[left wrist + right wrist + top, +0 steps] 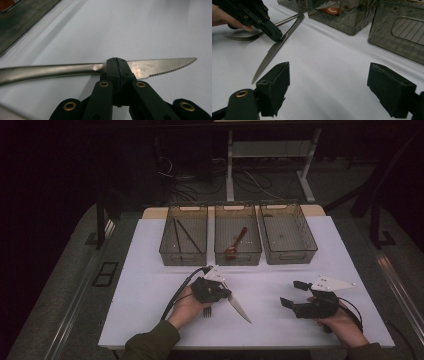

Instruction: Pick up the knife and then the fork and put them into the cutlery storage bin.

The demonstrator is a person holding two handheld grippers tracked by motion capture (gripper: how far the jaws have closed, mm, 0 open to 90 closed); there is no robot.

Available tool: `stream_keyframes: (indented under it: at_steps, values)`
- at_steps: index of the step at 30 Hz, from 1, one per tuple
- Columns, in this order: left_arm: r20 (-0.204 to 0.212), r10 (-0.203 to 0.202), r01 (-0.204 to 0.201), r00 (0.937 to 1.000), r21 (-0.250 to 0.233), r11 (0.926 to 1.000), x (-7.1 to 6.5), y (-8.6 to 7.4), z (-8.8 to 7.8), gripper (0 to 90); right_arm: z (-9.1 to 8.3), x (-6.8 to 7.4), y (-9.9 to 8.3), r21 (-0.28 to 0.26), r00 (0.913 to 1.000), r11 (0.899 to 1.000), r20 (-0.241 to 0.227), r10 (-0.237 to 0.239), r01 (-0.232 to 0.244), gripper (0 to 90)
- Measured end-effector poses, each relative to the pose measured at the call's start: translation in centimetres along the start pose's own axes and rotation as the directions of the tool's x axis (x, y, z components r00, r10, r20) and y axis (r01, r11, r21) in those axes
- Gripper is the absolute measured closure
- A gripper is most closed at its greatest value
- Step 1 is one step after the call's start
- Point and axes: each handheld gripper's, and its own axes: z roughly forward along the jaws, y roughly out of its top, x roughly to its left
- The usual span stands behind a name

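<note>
- Done, judging by the bins: chopsticks (182, 236) lie in the left bin (183, 235), a spoon (235, 243) in the middle bin (238, 234).
- In hand: the left hand-held gripper (226, 293) is clamped on the knife (239, 308), on the desk (150, 270) just before the middle bin.
- Left: a fork (207, 311) beside the knife; the right hand-held gripper (292, 293) gapes empty.

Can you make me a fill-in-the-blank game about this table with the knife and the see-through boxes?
1. The left gripper is shut on the ____.
2. The jaws of the right gripper stand ____.
3. At the far side of the table stand ____ clear bins in a row.
4. The brown spoon lies in the ____ bin.

Missing words: knife; open; three; middle
</note>
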Motion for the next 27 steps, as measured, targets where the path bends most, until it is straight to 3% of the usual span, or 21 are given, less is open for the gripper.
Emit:
stream_keyframes:
  at_steps: [7, 9, 10, 27]
  values:
    - [0.009, 0.02, -0.02, 0.9998, -0.003, 0.9998, 0.5, 1.4, 1.4, 88.8, 0.0, 0.0, 0.0, 0.001, 1.0, 1.0, 0.0, 0.0, 0.0, 17.6]
    - [0.009, 0.009, -0.009, 0.9999, -0.016, 0.9998, 0.5, 1.6, 1.8, 88.9, 0.0, 0.0, 0.0, 0.0, 1.0, 1.0, 0.0, 0.001, -0.001, 17.6]
    - [0.007, 0.026, -0.026, 0.9996, -0.015, 0.9996, 0.7, 1.9, 2.0, 88.9, 0.0, -0.1, 0.0, 0.0, 1.0, 1.0, -0.001, 0.0, 0.0, 17.6]
    - [0.026, 0.021, -0.02, 0.9994, -0.036, 0.9991, 1.7, 3.8, 4.2, 88.8, -0.1, -0.1, 0.0, -0.005, 1.0, 1.0, -0.004, 0.004, -0.004, 17.6]
